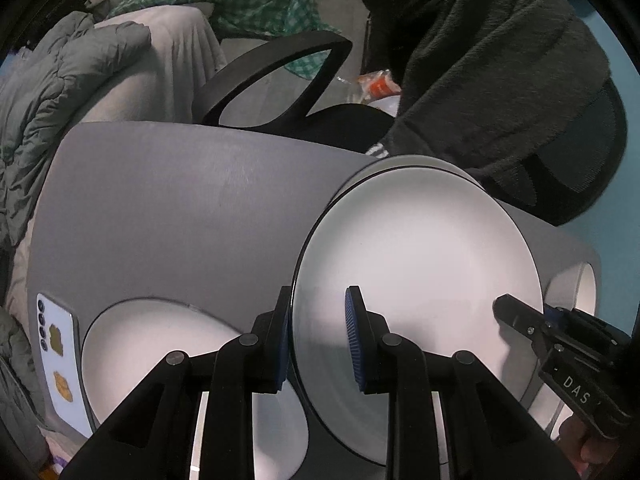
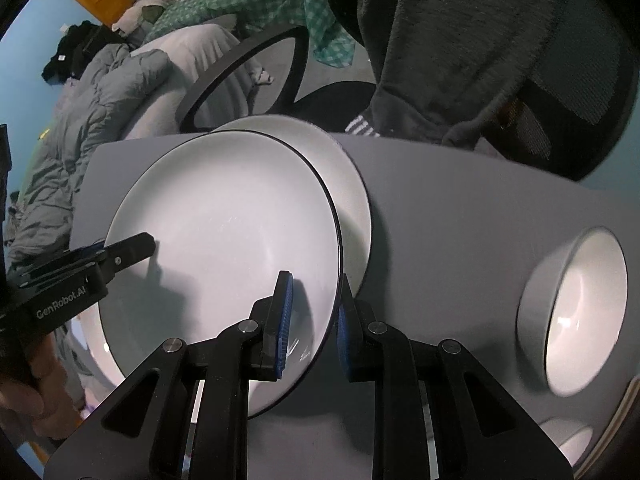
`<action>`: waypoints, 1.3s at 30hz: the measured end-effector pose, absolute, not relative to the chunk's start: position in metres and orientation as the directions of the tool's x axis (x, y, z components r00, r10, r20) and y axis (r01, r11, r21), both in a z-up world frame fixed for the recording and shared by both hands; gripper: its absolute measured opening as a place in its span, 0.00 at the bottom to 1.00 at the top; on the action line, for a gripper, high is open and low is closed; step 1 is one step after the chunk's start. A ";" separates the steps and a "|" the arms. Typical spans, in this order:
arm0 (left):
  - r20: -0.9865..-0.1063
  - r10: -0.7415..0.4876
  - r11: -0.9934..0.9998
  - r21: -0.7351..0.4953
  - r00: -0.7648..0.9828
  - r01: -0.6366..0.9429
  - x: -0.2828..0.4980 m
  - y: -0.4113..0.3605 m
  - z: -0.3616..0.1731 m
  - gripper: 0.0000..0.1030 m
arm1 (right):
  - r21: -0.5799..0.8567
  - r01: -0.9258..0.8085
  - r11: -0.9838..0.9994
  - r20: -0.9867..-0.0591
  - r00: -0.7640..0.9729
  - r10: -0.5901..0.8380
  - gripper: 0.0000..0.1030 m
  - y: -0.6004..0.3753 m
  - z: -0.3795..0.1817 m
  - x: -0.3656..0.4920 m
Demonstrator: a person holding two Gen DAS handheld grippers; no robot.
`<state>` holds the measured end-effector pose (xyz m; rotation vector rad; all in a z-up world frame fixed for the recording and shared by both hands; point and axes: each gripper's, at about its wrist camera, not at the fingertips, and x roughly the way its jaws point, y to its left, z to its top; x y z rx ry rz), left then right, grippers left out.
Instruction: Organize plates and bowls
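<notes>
A white plate with a dark rim (image 1: pixel 416 264) (image 2: pixel 224 224) hangs tilted above the grey table (image 1: pixel 168 208) (image 2: pixel 460 216), gripped at two opposite edges. My left gripper (image 1: pixel 319 296) is shut on its near-left rim, one blue pad above and one below. My right gripper (image 2: pixel 315 280) is shut on the opposite rim; it also shows at the right in the left wrist view (image 1: pixel 528 316). The left gripper (image 2: pixel 120 250) appears at the left in the right wrist view. A second white plate (image 1: pixel 420 162) (image 2: pixel 352 200) lies on the table under the held plate's far side.
A third white plate (image 1: pixel 140 344) (image 2: pixel 94 344) lies under the left gripper. A white bowl (image 1: pixel 576 284) (image 2: pixel 580 320) sits to the right, another bowl (image 2: pixel 568 440) nearer. A phone (image 1: pixel 60 352) lies at the table's left edge. A chair (image 1: pixel 276 68) with dark fleece (image 1: pixel 500 60) stands behind.
</notes>
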<state>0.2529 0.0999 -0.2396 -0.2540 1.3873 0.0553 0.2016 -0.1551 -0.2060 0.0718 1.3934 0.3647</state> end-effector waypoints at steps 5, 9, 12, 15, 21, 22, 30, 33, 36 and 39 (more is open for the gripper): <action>-0.980 -0.100 0.968 -0.136 0.172 -0.210 0.261 0.103 -0.246 0.24 | 0.267 -0.213 0.940 -0.950 0.109 0.294 0.19 -0.152 -0.216 0.217; -0.983 -0.087 0.971 -0.120 0.164 -0.205 0.262 0.098 -0.246 0.24 | 0.274 -0.194 0.942 -0.950 0.097 0.296 0.19 -0.155 -0.222 0.222; -0.985 -0.071 0.975 -0.102 0.156 -0.199 0.261 0.095 -0.248 0.25 | 0.274 -0.179 0.945 -0.952 0.091 0.293 0.19 -0.158 -0.224 0.224; -0.985 -0.065 0.977 -0.096 0.161 -0.192 0.260 0.093 -0.246 0.25 | 0.276 -0.172 0.946 -0.951 0.091 0.295 0.20 -0.159 -0.223 0.224; -0.985 -0.061 0.981 -0.089 0.160 -0.174 0.262 0.092 -0.246 0.30 | 0.280 -0.138 0.950 -0.954 0.072 0.291 0.24 -0.159 -0.224 0.230; -0.986 -0.055 0.982 -0.083 0.160 -0.172 0.262 0.092 -0.245 0.32 | 0.275 -0.133 0.952 -0.955 0.072 0.286 0.24 -0.158 -0.223 0.231; -0.978 -0.023 0.983 -0.060 0.207 -0.176 0.256 0.099 -0.235 0.58 | 0.291 -0.101 0.951 -0.952 0.071 0.298 0.42 -0.158 -0.217 0.234; -0.975 -0.028 0.983 -0.066 0.220 -0.170 0.254 0.100 -0.230 0.60 | 0.298 -0.094 0.950 -0.949 0.078 0.305 0.47 -0.159 -0.213 0.233; -0.974 -0.033 0.983 -0.072 0.226 -0.169 0.251 0.100 -0.228 0.62 | 0.291 -0.089 0.953 -0.951 0.086 0.298 0.49 -0.157 -0.212 0.232; -0.972 -0.040 0.983 -0.080 0.230 -0.167 0.249 0.101 -0.224 0.62 | 0.286 -0.091 0.954 -0.952 0.086 0.294 0.52 -0.154 -0.212 0.232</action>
